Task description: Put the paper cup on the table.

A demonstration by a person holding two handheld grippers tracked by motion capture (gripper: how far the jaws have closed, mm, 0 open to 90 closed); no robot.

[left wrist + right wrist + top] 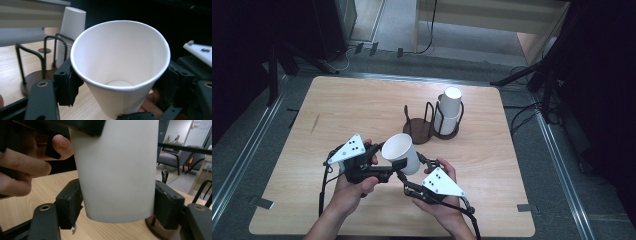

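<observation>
My left gripper [388, 169] sits at about seven o'clock on the desk [337, 110], my left hand [351, 187] wrapped around its body from below. Its jaws are clamped on the white paper cup [401, 152]: in the left gripper view the pads press the cup [120, 62] just under its rim on both sides, and I look straight down into the open mouth to the round bottom.

The cup hangs above the desk near six o'clock, tilted, with its mouth toward ten o'clock in the high view and its base toward my right hand [439, 200].

My right gripper [412, 172] comes in from five o'clock. In the right gripper view the lower part of the cup [115, 172] stands between its two jaws. The left pad lies right at the wall, while the right pad looks just clear of it, so this gripper stands narrow and loosened around the cup rather than pinching it. At nine o'clock in that view are the fingers [27, 167] of my left hand.

Farther out, toward one o'clock, an empty wire holder [418, 127] stands on its dark round base, and just right of it, touching, a second holder [447, 131] carries a stack of upturned white cups [449, 107].
</observation>
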